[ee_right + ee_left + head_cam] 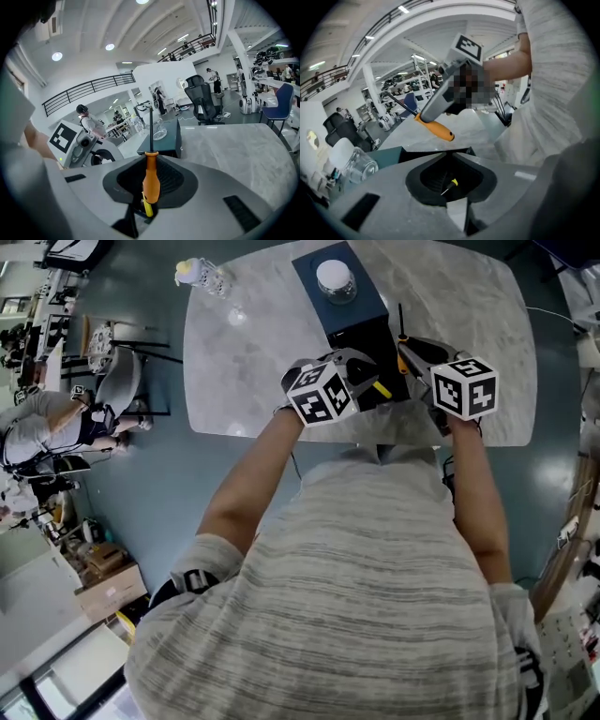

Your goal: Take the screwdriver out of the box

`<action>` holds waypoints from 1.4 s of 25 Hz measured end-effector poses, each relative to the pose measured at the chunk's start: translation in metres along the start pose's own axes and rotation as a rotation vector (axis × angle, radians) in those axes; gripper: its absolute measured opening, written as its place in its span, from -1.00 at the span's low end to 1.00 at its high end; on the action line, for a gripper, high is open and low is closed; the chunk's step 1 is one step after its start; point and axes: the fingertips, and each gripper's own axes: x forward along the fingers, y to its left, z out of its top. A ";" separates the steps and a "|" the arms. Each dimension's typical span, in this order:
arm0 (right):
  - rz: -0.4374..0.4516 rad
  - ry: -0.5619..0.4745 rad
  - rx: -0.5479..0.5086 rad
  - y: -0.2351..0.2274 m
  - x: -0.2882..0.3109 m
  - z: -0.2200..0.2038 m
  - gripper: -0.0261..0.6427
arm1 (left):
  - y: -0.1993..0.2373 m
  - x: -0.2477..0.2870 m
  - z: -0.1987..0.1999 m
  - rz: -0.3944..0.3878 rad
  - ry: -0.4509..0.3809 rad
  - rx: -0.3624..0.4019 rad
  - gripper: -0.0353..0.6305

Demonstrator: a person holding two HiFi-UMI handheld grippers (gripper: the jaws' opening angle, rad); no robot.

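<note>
Closest to me, my right gripper (414,354) is clamped on the orange handle of the screwdriver (151,180), whose dark shaft points up and away toward 12 o'clock. The tool hangs above the table (253,352), apart from everything else, so I judge the lift-out as good as done. The next move calls for a steady carry clear of the opening and a level set-down on bare marble.

At its 9 o'clock, my left gripper (458,208) has its jaws pressed together. A small yellow-tipped sliver (452,183) sits in the hollow behind them, and I cannot tell what it is.

Further out at 12 o'clock stands the dark box (323,310). Its near end gapes black, and I cannot see what it holds. A white-capped glass jar (336,279) stands on its closed far part. Farthest off, at 10 o'clock, a small bottle (202,276) lies on the table.
</note>
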 end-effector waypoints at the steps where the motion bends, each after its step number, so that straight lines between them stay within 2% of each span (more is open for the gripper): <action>1: -0.002 -0.005 0.005 -0.002 -0.002 0.001 -0.72 | -0.002 0.004 -0.002 -0.018 0.035 0.040 -0.81; 5: -0.010 -0.025 0.026 -0.008 -0.011 0.003 -0.72 | -0.006 0.016 -0.004 -0.068 0.123 0.145 -0.81; 10: -0.017 -0.054 0.045 -0.018 -0.023 0.008 -0.72 | -0.010 0.031 0.000 -0.112 0.179 0.200 -0.81; 19: -0.028 -0.100 0.082 -0.040 -0.036 0.009 -0.72 | -0.020 0.054 -0.016 -0.204 0.304 0.322 -0.81; 24: -0.025 -0.132 0.092 -0.045 -0.043 0.014 -0.72 | -0.029 0.056 -0.036 -0.278 0.405 0.370 -0.55; 35: -0.041 -0.175 0.132 -0.058 -0.052 0.015 -0.72 | -0.044 0.081 -0.062 -0.380 0.560 0.536 -0.47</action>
